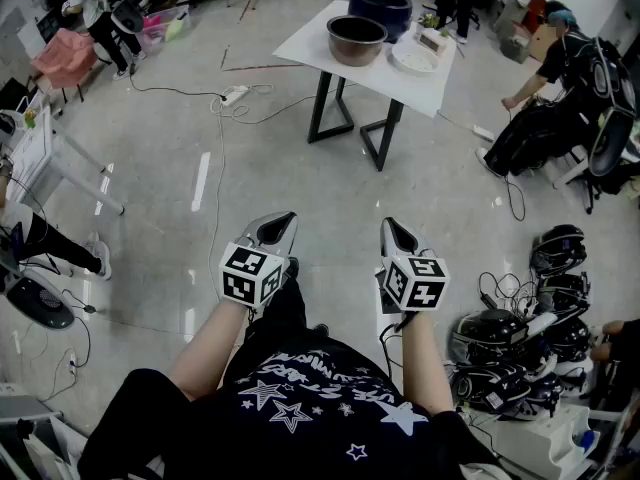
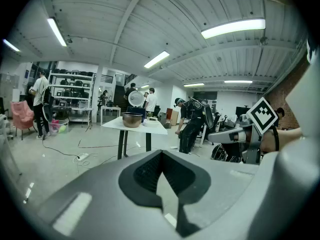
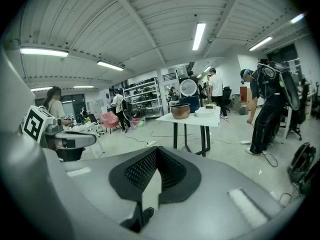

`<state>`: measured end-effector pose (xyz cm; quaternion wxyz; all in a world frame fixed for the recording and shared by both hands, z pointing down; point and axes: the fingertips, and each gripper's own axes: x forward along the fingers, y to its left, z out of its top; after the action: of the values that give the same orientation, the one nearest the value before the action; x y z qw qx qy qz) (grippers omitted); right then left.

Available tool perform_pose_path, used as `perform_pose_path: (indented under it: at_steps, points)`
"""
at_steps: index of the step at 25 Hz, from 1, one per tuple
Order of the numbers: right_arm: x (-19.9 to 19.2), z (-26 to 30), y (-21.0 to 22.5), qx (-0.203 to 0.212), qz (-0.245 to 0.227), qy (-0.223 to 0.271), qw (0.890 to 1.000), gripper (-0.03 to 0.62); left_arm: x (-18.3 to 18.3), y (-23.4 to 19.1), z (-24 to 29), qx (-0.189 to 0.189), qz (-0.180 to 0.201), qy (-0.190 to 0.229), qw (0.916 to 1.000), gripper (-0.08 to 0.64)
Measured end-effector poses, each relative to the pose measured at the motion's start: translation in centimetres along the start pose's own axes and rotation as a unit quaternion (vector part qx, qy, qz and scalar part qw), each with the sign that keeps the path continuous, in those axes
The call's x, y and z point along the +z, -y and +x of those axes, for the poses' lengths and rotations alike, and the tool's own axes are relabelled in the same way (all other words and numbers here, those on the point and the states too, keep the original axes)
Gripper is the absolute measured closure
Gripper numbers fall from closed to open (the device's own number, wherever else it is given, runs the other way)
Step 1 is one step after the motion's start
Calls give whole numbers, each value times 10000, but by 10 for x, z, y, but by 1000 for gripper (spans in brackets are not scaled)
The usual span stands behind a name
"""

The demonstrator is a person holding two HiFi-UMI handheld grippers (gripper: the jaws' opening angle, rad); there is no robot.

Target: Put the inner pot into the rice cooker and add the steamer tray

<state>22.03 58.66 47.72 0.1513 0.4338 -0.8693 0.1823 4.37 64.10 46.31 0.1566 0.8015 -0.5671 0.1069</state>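
**Table** (image 1: 305,43): white top on black legs, standing on the grey floor well ahead of the person. It carries all the task items.

**Inner pot** (image 1: 356,40): metal, upright and empty, by the table's near edge. It is outside the cooker.

**Rice cooker** (image 1: 380,10): dark blue, with its white lid raised. It is at the table's far edge, just behind the inner pot.

**Steamer tray** (image 1: 414,58): white and shallow, lying flat toward the table's right edge. It is beside the inner pot and apart from the cooker.

**Small box** (image 1: 433,39): at the far right edge, just behind the steamer tray. Its contents cannot be made out.

**Left gripper** (image 1: 274,230): held low in front of the person, well short of the table. The jaws are closed tip to tip with nothing between them, and the marker cube faces up.

**Right gripper** (image 1: 397,236): level with the left gripper and apart from it. The jaws are fully closed and empty. In its own view the table lies straight ahead in the distance.

**Power strip** (image 1: 235,94): on the floor left of the table, with a cable trailing from it.

**Other persons**: several stand or bend around the room's edges, none of them at the table.
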Motion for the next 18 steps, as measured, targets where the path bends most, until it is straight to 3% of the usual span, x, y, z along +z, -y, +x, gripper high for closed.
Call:
perform_pose_path:
  at_steps: [12, 18]
  points:
    - [-24, 17, 3, 32, 157, -227, 9996, 568, -31, -1, 10, -109, -453, -337, 9983, 560]
    - [-11, 41, 1, 30, 185, -107, 9998, 568, -28, -26, 20, -86, -495, -302, 9983, 560]
